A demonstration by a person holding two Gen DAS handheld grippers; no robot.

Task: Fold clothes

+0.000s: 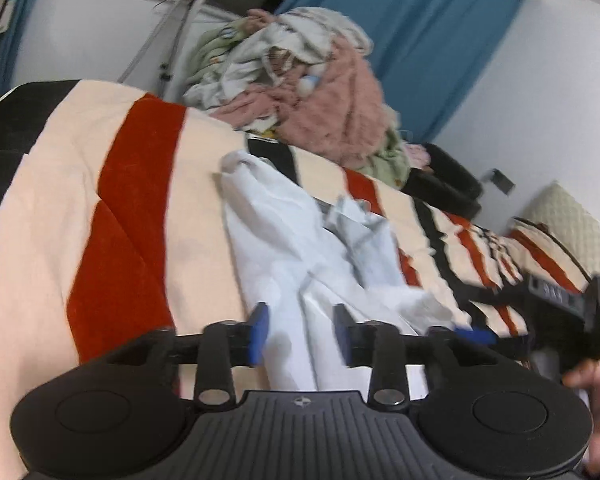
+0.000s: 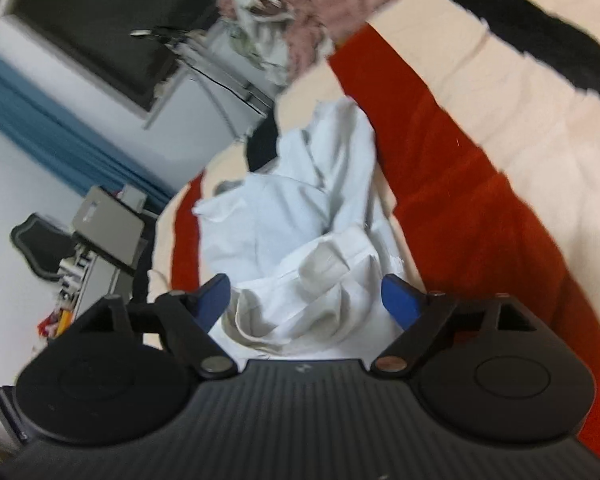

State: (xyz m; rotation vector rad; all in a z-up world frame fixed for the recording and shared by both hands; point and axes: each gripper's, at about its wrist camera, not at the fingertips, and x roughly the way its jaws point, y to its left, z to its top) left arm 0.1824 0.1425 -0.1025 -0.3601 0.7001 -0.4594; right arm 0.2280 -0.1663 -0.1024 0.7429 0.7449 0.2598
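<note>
Pale blue garment (image 1: 284,240) lies crumpled on a bed blanket (image 1: 60,208) with cream, red and black stripes, roughly mid-bed, stretching from near edge toward the far side. Left gripper (image 1: 300,330) hovers over the garment's near end, blue-padded fingers (image 1: 258,332) set moderately apart, cloth visible between them but not pinched. Right gripper (image 2: 306,300) is over a bunched white-ish fold of the same garment (image 2: 292,216), fingers (image 2: 400,300) spread wide, nothing clamped. In the left wrist view the right gripper (image 1: 556,300) shows at the right edge, held by a hand (image 1: 592,400). Pile of unfolded clothes (image 1: 300,80), pink, white and green, sits at the far side of the bed. Blue curtain (image 1: 400,20) hangs behind it against a white wall. Both views motion-blurred.
</note>
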